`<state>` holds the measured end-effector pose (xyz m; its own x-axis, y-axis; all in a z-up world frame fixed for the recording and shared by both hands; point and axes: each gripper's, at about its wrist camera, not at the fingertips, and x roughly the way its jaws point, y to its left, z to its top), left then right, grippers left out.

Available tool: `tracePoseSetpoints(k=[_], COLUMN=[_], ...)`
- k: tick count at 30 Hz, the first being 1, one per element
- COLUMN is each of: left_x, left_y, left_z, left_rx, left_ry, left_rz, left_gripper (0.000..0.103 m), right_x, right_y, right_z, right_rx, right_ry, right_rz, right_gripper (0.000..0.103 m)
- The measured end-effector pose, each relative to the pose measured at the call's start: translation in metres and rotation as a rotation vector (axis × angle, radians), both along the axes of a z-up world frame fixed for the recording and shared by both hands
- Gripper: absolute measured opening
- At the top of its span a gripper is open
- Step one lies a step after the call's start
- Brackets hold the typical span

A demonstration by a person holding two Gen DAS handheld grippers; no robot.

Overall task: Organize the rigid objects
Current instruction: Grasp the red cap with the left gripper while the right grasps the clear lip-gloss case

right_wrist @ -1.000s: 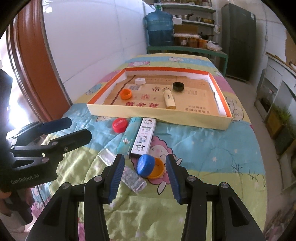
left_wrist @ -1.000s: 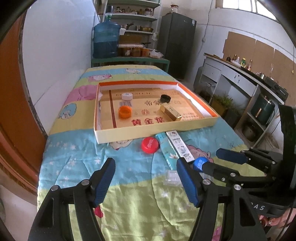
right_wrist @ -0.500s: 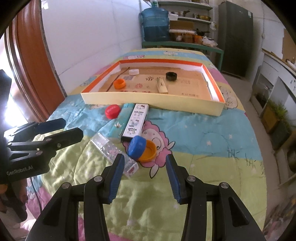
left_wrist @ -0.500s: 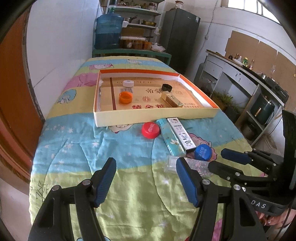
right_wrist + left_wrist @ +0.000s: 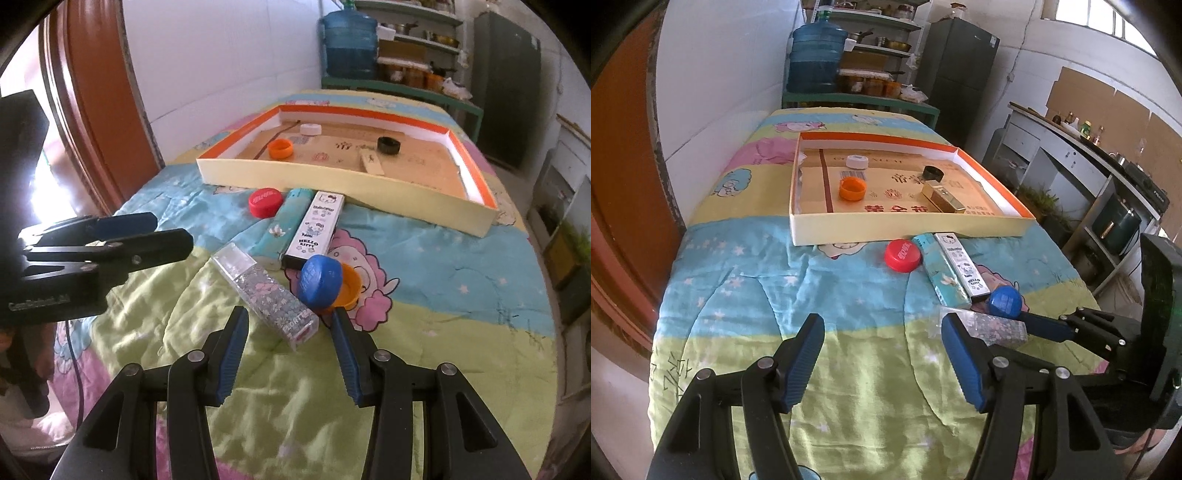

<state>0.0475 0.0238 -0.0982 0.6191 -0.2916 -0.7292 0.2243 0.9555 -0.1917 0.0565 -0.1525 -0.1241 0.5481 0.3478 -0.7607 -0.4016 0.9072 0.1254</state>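
Right hand-held gripper (image 5: 288, 336): spread, empty, low centre frame, near the glitter lighter (image 5: 266, 293). Left hand-held gripper (image 5: 882, 345): spread, empty. Risk: lighter's slick case could skid aside, knocking the tilted blue cap (image 5: 320, 281).

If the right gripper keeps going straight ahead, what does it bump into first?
Probably the clear floral-patterned box, whose near end lies just ahead of the open right gripper, between its fingers. The blue cap sits slightly farther; depth is uncertain.

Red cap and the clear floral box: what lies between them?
In the right wrist view, the teal lighter lies between the red cap and the clear floral box, with quilt around it.
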Motion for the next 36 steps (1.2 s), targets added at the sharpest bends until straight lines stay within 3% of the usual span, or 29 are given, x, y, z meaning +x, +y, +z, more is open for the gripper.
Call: tracePoseSetpoints(k=[6, 14, 16, 21, 27, 32, 36], left_x=[0.003, 0.005, 0.005, 0.009, 0.016, 0.036, 0.059], left_y=[0.004, 0.009, 0.011, 0.009, -0.001, -0.012, -0.022], left_z=[0.001, 0.001, 0.001, -0.002, -0.003, -0.004, -0.013], left_rx=[-0.007, -0.005, -0.006, -0.009, 0.006, 0.075, 0.13], left_ry=[0.001, 0.0, 0.001, 0.016, 0.022, 0.007, 0.047], left_rz=[0.012, 0.021, 0.025, 0.024, -0.007, -0.053, -0.068], left_gripper=[0.066, 0.066, 0.066, 0.066, 0.066, 0.066, 0.054], right_x=[-0.01, 0.008, 0.01, 0.02, 0.009, -0.01, -0.018], right_y=[0.015, 0.032, 0.035, 0.039, 0.039, 0.029, 0.016], right_z=[0.003, 0.0, 0.001, 0.0, 0.001, 0.001, 0.002], right_rx=[0.05, 0.053, 0.043, 0.025, -0.011, -0.016, 0.004], right_ry=[0.038, 0.038, 0.029, 0.025, 0.008, 0.01, 0.019], right_rz=[0.114, 0.12, 0.12, 0.113, 0.142, 0.154, 0.127], right_gripper=[0.049, 0.049, 0.045, 0.025, 0.022, 0.022, 0.021])
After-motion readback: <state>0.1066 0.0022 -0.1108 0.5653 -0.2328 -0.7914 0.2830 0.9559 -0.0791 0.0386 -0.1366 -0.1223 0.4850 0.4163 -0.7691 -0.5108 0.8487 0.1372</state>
